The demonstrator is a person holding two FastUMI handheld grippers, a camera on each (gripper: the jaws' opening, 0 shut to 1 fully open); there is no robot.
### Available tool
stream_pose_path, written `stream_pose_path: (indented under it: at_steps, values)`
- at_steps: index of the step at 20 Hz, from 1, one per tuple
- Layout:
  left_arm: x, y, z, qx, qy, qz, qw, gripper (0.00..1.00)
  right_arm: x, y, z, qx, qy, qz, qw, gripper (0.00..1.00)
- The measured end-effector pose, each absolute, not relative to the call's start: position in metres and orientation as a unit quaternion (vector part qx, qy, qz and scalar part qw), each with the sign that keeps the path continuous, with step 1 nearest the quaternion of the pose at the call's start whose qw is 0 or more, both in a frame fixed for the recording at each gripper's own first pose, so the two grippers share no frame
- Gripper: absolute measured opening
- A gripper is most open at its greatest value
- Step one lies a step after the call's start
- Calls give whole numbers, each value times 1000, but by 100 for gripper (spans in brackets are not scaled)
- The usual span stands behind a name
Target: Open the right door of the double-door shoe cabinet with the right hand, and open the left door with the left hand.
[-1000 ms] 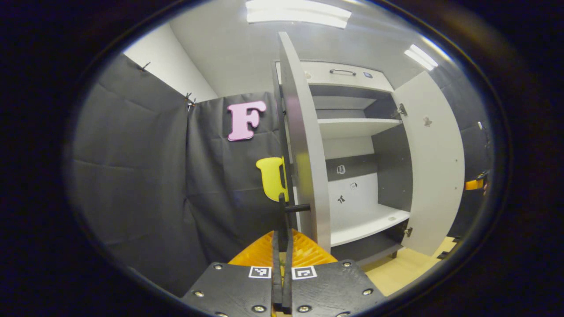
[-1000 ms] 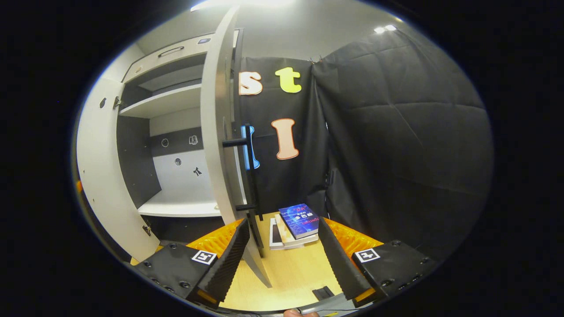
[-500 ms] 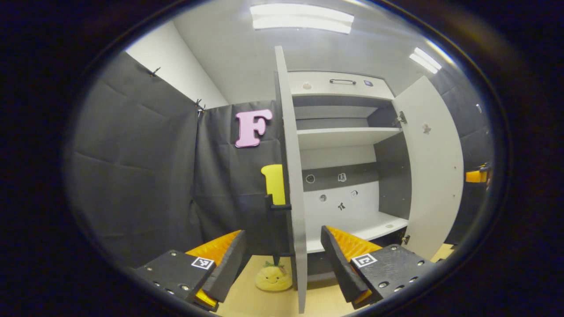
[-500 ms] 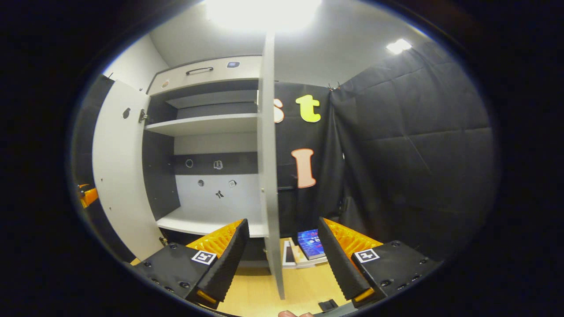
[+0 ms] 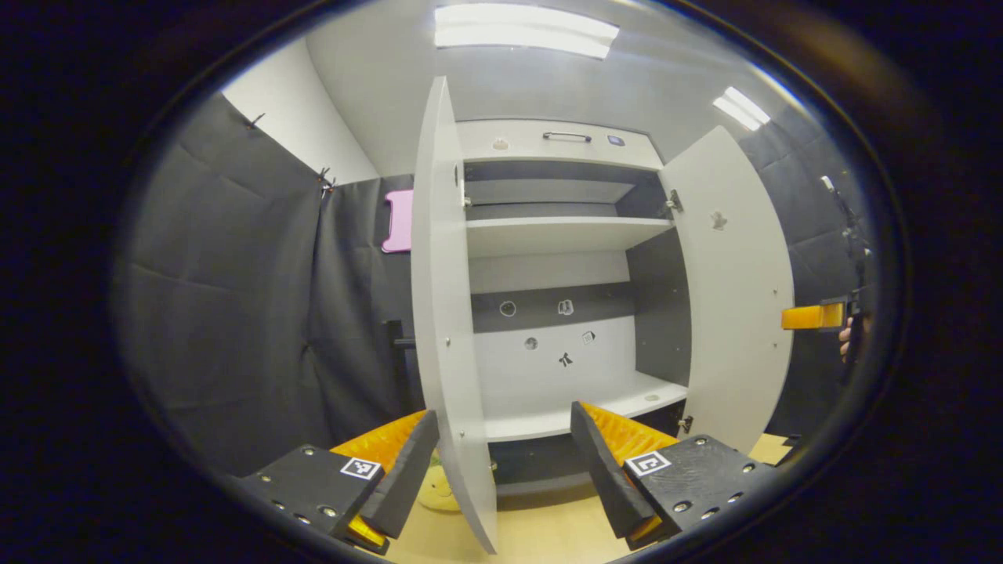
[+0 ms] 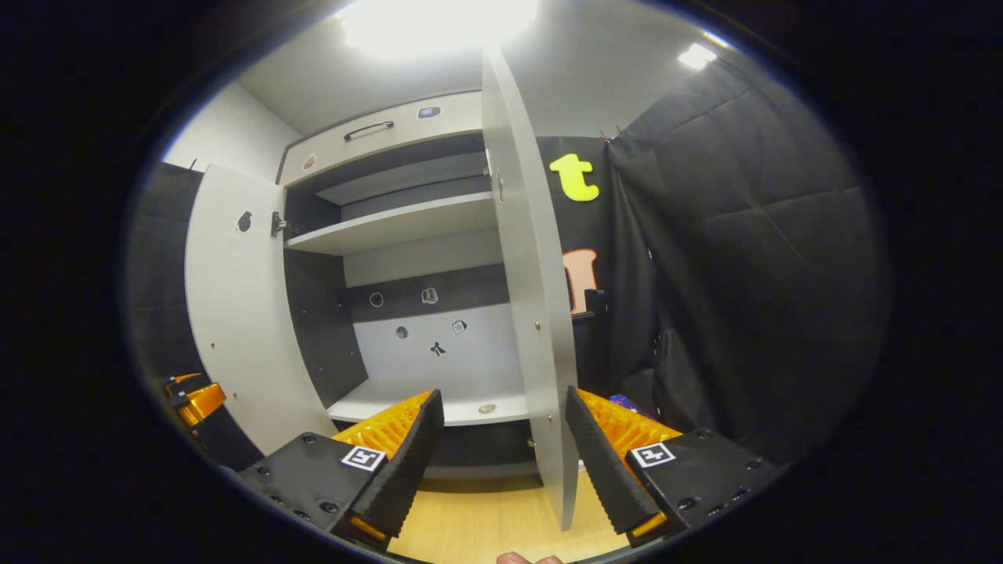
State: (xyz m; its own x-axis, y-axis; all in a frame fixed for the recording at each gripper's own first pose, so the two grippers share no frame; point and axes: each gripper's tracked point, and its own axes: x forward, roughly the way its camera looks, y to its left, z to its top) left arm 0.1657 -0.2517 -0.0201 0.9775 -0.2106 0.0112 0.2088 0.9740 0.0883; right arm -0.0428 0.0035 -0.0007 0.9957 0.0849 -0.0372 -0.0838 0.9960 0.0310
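The shoe cabinet [image 5: 560, 145] stands with both doors swung out and its shelves bare. In the left gripper view the left door [image 5: 439, 298] is nearly edge-on right ahead, its black handle [image 5: 396, 343] behind it, and the right door [image 5: 733, 298] stands wide. My left gripper [image 5: 501, 478] is open, its fingers on either side of the left door's lower edge without touching it. In the right gripper view my right gripper [image 6: 501, 462] is open around the right door's [image 6: 529, 298] lower edge, and the left door [image 6: 235, 313] stands at the left.
A yellow plush toy [image 5: 435, 487] lies on the wooden floor [image 5: 548, 533] behind the left door. A blue book [image 6: 623, 403] peeks out behind the right door. Black cloth walls close in on both sides. The other gripper [image 5: 815, 316] and a hand [image 5: 846, 341] sit beyond the right door.
My left gripper was shut on the left door's handle a second ago; it has let go, opened and drawn back. Both doors have swung wider, now showing their inner faces.
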Motion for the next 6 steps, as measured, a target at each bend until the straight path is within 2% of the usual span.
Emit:
stream_pose_path:
  at_steps: [6]
  values:
    - [164, -254, -37, 27, 7, -107, 994, 99, -51, -6, -7, 6, 19, 23, 1000, 98]
